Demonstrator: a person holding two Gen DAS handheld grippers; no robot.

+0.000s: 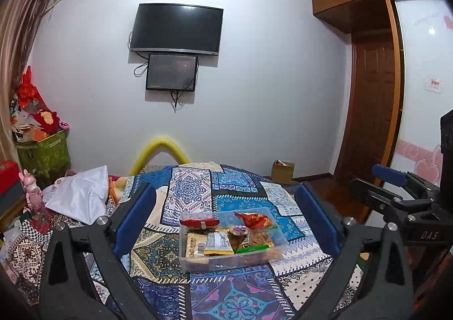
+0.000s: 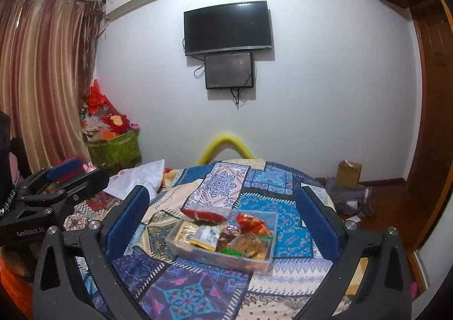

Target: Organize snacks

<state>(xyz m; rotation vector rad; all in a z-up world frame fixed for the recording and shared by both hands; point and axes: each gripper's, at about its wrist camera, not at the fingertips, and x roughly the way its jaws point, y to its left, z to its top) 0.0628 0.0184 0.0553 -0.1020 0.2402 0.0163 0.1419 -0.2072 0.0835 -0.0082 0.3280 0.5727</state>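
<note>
Two hand-held grippers, both spread wide and holding nothing. Left hand-held gripper (image 1: 226, 218) hangs above the bed (image 1: 195, 189); the clear plastic box (image 1: 266, 259) of snacks lies on the patchwork quilt (image 1: 240, 297) ahead of it, framed between its blue pads (image 1: 136, 218), closer to the right pad, not touching either. Right hand-held gripper (image 2: 223, 220) likewise wide; same box (image 2: 254, 263) sits between its fingers, roughly centered, apart from both. Box holds mixed packets: red packet (image 1: 199, 222) resting on the far left rim, red-orange chip bag (image 1: 254, 219) at the far right, yellow-and-white sachet (image 1: 219, 243) in the middle, green wrapper (image 1: 252, 248) near the front. From the left wrist view the right gripper's body shows at the right edge; from the right wrist view the left one shows at the left edge. White cloth (image 1: 82, 195) lies on the bed's left side, well apart from the box. Wall TV (image 1: 177, 28) beyond.
</note>
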